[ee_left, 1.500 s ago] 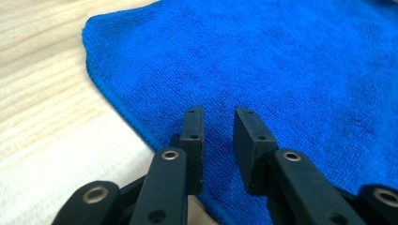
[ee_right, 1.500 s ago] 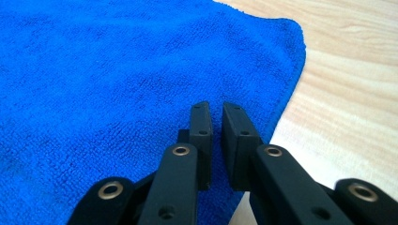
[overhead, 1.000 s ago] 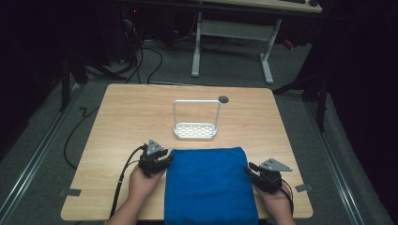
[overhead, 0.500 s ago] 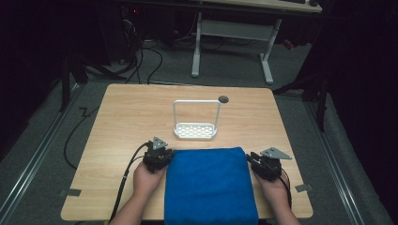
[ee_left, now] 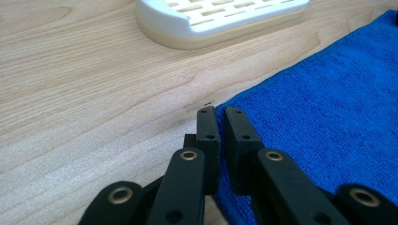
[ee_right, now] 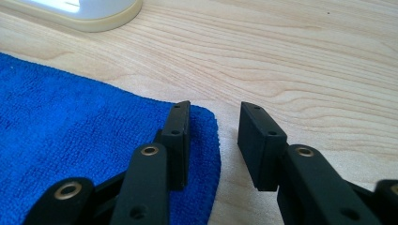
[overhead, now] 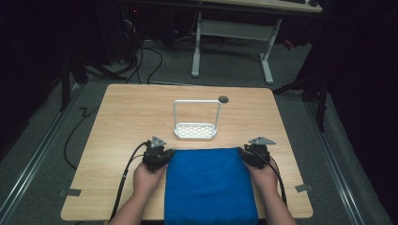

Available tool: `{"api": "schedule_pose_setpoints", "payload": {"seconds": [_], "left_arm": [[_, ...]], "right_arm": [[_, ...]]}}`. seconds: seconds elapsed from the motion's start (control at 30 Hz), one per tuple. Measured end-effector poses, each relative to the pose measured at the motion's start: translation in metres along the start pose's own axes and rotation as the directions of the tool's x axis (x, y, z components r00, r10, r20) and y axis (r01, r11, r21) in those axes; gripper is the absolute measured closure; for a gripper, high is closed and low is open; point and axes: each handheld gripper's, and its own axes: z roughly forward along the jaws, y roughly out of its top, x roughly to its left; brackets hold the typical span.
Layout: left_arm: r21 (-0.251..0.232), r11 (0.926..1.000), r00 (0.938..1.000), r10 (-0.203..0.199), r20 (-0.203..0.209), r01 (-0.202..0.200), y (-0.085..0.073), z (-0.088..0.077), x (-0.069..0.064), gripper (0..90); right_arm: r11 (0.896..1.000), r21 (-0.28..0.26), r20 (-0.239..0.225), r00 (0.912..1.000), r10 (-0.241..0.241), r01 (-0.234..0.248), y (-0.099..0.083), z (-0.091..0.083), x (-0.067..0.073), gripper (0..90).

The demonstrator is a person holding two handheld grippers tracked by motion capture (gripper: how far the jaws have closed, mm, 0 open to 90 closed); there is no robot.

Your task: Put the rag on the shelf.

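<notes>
left gripper (ee_left: 220, 112) had moved in to the blue towel (overhead: 209, 185) far-left corner, jaws nearly closed on its edge | right gripper (ee_right: 213, 126) parted astride far-right corner | towel flat, near table (overhead: 122, 117) edge, white rack (overhead: 196, 130) beyond

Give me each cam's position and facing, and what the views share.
High view: above the person's side, looking forward and down on the light wooden table; forearms, left gripper and right gripper show.
Left gripper view: along its nearly closed jaws toward the white perforated rack.
Right gripper view: along its open jaws at the table.
Shared: blue terry towel, rack.
</notes>
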Motion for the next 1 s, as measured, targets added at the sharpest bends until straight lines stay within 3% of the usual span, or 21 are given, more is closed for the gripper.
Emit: {"api": "schedule_pose_setpoints", "payload": {"seconds": [0.23,0.33,0.37,0.47,0.67,0.73,0.83,0.87,0.97,1.0], "left_arm": [[-0.003,1.0000,1.0000,0.002,-0.008,-0.002,0.000,0.000,-0.001,85.2],[-0.002,1.0000,0.9999,0.007,-0.010,-0.007,0.000,0.000,-0.001,85.1],[-0.001,1.0000,0.9999,0.010,-0.010,-0.010,-0.001,0.000,-0.001,85.1],[0.000,0.9999,0.9999,0.010,-0.007,-0.010,-0.001,-0.001,-0.001,85.0],[-0.001,1.0000,0.9999,0.008,-0.006,-0.008,-0.001,-0.001,-0.001,84.9],[-0.001,1.0000,1.0000,0.008,-0.006,-0.008,-0.001,-0.001,-0.001,84.7],[-0.002,1.0000,1.0000,0.006,-0.004,-0.006,-0.001,-0.001,-0.001,84.5],[-0.001,1.0000,1.0000,0.007,-0.004,-0.007,-0.001,-0.001,-0.001,84.5],[0.000,0.9999,0.9999,0.012,-0.005,-0.012,-0.001,-0.001,-0.001,84.4],[-0.001,0.9999,0.9999,0.011,-0.005,-0.011,-0.001,-0.001,-0.001,84.4]], "right_arm": [[1.000,-0.004,0.009,0.9999,0.007,-0.007,-0.001,0.000,0.004,64.4],[0.999,-0.003,0.015,0.9994,-0.032,0.032,-0.001,-0.001,0.008,72.0],[0.999,-0.001,-0.008,0.9991,-0.041,0.041,-0.001,-0.001,0.009,79.3],[0.999,-0.001,-0.009,0.9989,-0.046,0.046,-0.001,-0.001,0.010,80.0],[1.000,-0.007,-0.008,0.9997,-0.021,0.021,0.000,-0.003,0.008,67.1],[1.000,-0.012,-0.027,0.9996,0.006,-0.006,0.000,-0.002,0.007,57.1],[1.000,-0.003,-0.027,0.9996,0.010,-0.010,0.000,0.000,0.007,56.2],[1.000,-0.001,-0.003,1.0000,-0.004,0.004,0.000,0.000,0.007,56.3],[1.000,-0.001,-0.014,0.9997,-0.020,0.020,-0.001,-0.001,0.009,64.7],[0.999,-0.001,-0.022,0.9992,-0.034,0.034,-0.001,-0.001,0.011,73.6]]}}
